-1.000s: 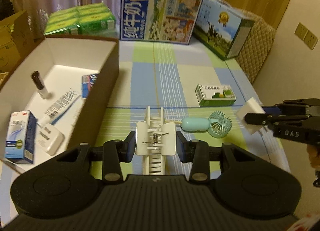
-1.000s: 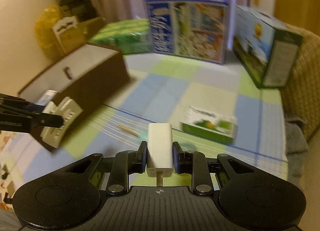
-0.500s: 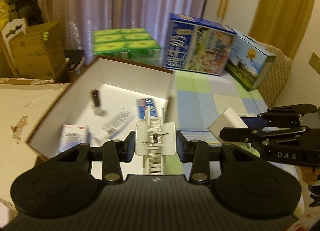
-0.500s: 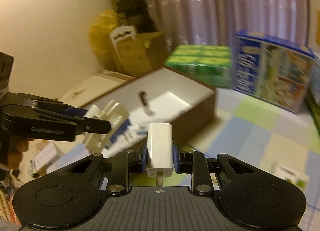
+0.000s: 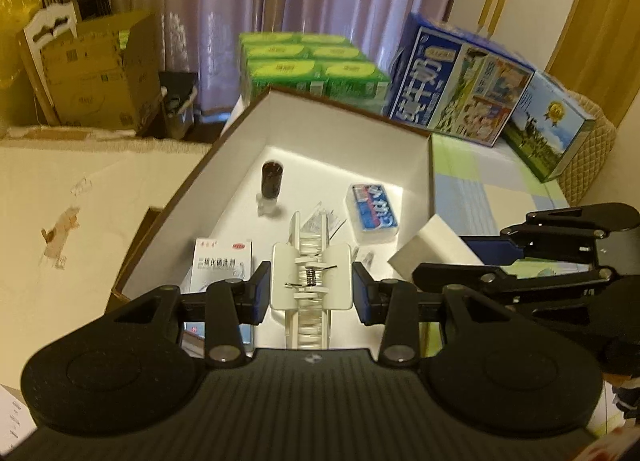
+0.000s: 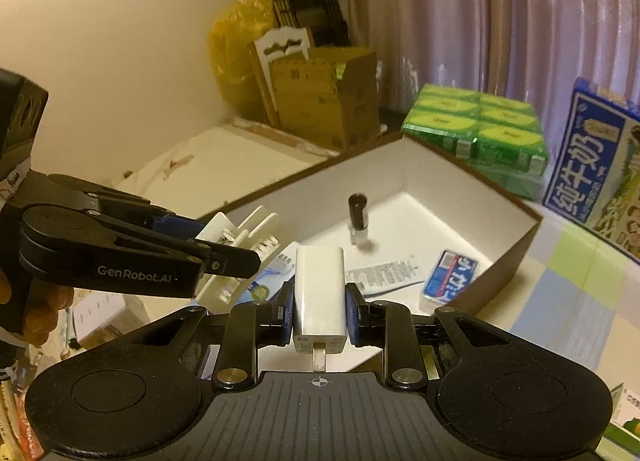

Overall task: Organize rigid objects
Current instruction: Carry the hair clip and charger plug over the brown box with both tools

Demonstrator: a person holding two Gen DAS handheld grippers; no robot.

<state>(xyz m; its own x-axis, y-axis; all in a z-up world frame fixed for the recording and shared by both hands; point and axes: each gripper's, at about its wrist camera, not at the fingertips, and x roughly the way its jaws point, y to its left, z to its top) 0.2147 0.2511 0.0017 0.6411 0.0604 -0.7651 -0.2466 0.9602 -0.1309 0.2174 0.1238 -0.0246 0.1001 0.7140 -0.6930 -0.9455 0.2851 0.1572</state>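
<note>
My left gripper (image 5: 312, 285) is shut on a white hair claw clip (image 5: 311, 261), held over the near part of the open brown box (image 5: 348, 117) with a white inside. My right gripper (image 6: 319, 307) is shut on a white charger plug (image 6: 319, 281), its metal prong pointing back at the camera. In the left wrist view the same charger (image 5: 432, 253) hangs at the right, above the box's right wall. Seen from the right wrist, the claw clip (image 6: 240, 237) sits in the left gripper at the left. Inside the box lie a dark-capped bottle (image 5: 272, 185), a blue gum pack (image 5: 374, 211), a white medicine carton (image 5: 222, 265) and a tube (image 6: 384, 273).
Green cartons (image 5: 312, 65), a blue milk box (image 5: 460, 77) and a second printed box (image 5: 552, 129) stand behind the brown box on a checked cloth (image 5: 492, 189). Cardboard boxes (image 5: 100, 69) and a yellow bag (image 6: 236, 45) stand at the left by the curtain.
Both grippers have swung left from over the checked cloth to above the open box, each keeping its object. The mint fan and small green box have left view.
</note>
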